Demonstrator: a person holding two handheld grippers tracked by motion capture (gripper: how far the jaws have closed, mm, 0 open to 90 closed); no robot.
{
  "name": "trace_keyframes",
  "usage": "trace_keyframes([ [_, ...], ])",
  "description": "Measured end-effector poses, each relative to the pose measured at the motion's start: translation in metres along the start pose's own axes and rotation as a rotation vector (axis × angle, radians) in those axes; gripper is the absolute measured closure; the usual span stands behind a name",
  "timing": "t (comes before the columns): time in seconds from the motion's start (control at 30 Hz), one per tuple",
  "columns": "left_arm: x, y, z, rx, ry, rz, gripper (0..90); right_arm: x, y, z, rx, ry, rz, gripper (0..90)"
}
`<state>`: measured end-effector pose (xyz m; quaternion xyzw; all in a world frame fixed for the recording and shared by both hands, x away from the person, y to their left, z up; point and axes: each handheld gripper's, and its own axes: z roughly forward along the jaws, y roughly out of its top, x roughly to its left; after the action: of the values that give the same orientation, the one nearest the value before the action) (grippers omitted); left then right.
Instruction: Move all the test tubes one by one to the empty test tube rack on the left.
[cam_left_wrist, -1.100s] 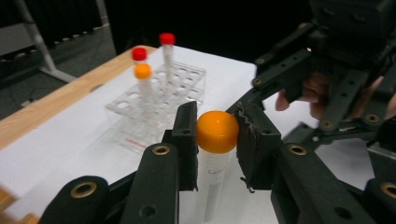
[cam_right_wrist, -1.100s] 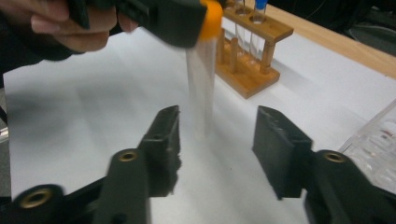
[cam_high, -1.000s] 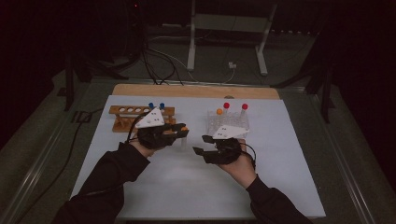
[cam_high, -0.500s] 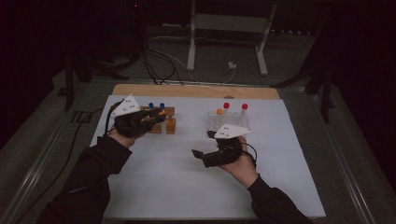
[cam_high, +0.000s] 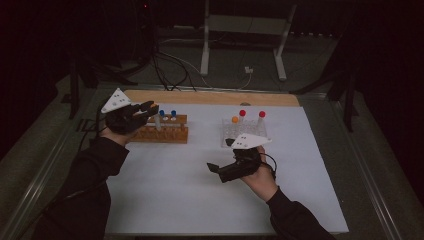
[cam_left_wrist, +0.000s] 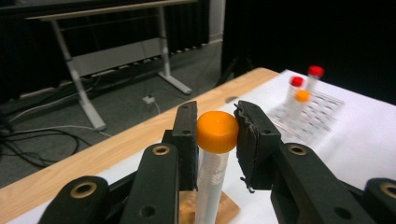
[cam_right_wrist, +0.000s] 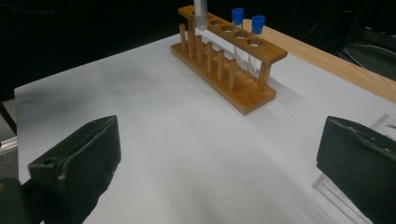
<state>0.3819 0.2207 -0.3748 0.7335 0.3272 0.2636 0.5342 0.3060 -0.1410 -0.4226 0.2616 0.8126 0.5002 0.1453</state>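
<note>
Holding an orange-capped tube (cam_left_wrist: 215, 154) upright just under its cap — left hand-held gripper (cam_high: 131, 116), directly over the wooden rack (cam_high: 161, 133), nearer it; right hand-held gripper (cam_high: 226, 172) — jaws just opened wide, empty, beside the clear rack (cam_high: 243, 131).

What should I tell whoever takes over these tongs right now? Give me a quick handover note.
Left tongs: shut on the orange-capped tube, held upright over the left end of the wooden rack.
Right tongs: jaws just opened wide, nothing between them, resting low over the white mat in front of the clear rack.
Wooden rack already holds two blue-capped tubes.
Clear rack holds two red-capped tubes and one orange-capped one.
Left to do, likely: lower the held tube into a free hole, then fetch the rest.
</note>
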Motion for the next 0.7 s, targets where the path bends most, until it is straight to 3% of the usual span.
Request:
trace_keyframes([
  [0.13,0.011,0.002,0.005,-0.015,0.048,-0.008,71.6,0.000,0.000,0.000,0.000,-0.002,-0.001,0.2],
  [0.37,0.026,-0.004,0.020,-0.028,0.096,-0.037,71.6,-0.001,-0.001,0.000,0.002,0.002,0.001,0.2],
  [0.53,0.029,-0.013,0.028,-0.059,0.115,-0.072,71.6,-0.002,-0.001,-0.001,0.007,0.005,-0.004,0.2],
  [0.7,0.032,-0.024,0.037,-0.044,0.137,-0.075,71.6,-0.003,-0.002,-0.002,0.008,0.008,-0.004,0.2],
])
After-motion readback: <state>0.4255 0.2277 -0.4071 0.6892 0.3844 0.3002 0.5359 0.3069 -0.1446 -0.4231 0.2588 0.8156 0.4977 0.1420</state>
